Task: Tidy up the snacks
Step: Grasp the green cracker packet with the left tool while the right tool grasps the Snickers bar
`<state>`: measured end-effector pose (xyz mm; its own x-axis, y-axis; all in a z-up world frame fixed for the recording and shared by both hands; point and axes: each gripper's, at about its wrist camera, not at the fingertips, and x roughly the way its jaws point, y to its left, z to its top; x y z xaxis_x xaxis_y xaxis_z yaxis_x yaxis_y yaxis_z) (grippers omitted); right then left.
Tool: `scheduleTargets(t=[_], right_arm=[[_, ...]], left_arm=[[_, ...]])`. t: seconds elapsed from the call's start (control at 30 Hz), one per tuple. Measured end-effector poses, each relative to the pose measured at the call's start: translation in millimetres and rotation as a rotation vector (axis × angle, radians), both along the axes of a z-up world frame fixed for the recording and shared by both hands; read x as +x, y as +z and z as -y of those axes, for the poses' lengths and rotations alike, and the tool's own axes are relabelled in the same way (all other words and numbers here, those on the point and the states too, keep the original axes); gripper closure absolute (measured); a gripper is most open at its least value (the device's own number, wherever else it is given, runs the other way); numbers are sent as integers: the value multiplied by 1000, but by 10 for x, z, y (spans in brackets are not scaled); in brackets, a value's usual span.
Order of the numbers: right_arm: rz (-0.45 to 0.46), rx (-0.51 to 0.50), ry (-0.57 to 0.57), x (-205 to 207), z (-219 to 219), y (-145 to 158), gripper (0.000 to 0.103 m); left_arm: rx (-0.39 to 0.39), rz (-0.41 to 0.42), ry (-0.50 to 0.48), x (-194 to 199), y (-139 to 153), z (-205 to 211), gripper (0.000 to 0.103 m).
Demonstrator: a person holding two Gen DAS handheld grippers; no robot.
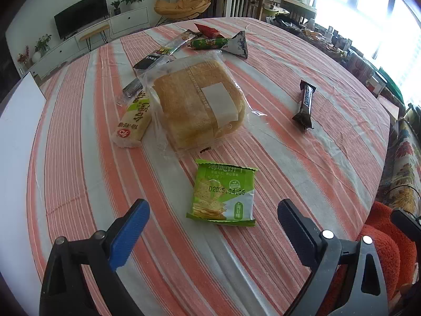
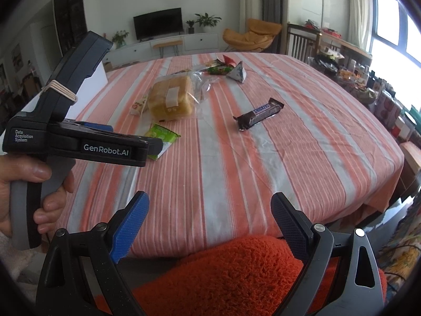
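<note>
Just ahead of open left claw (image 1: 213, 210), green cracker packet (image 1: 223, 193), untouched

Glossy plastic cracker packet (image 1: 222, 193) on striped cloth tablecloth (image 1: 302, 163).

Left gripper (image 1: 213, 216) is pitched steeply down, jaws held wide with nothing gripped. It is carried by a hand (image 2: 31, 197) wrapped around the grey handle, fingertips (image 2: 43, 220) curled at its front. Right gripper (image 2: 210, 208) is angled down less steeply, jaws spread, blue fingers (image 2: 131, 226) empty.
</note>
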<state>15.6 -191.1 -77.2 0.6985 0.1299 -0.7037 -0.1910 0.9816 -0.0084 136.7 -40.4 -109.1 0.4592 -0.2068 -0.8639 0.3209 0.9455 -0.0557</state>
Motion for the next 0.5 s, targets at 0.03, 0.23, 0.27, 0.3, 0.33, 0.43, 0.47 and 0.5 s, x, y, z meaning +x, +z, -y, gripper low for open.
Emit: scheduleTargets(t=[0.03, 0.23, 0.27, 0.3, 0.33, 0.43, 0.47, 0.5], right_arm=[[2, -2, -1, -4, -1, 3, 8], [7, -7, 0, -22, 2, 8, 8], [5, -2, 0, -16, 10, 7, 8], [1, 3, 0, -14, 16, 3, 8], [-3, 11, 0, -11, 25, 0, 8], [-30, 53, -5, 30, 86, -23, 8], [-44, 74, -9, 49, 112, -32, 8], [-61, 99, -15, 72, 150, -43, 8]], left_arm=[[21, -11, 2, 52, -60, 39, 37], [4, 21, 97, 110, -56, -310, 53], [5, 26, 120, 125, -63, -433, 53], [16, 31, 146, 153, -73, -547, 53], [18, 34, 167, 165, -77, -660, 54], [-6, 42, 217, 193, -83, -954, 53], [-10, 46, 228, 188, -86, -1029, 53], [-14, 51, 234, 170, -90, -1080, 53]])
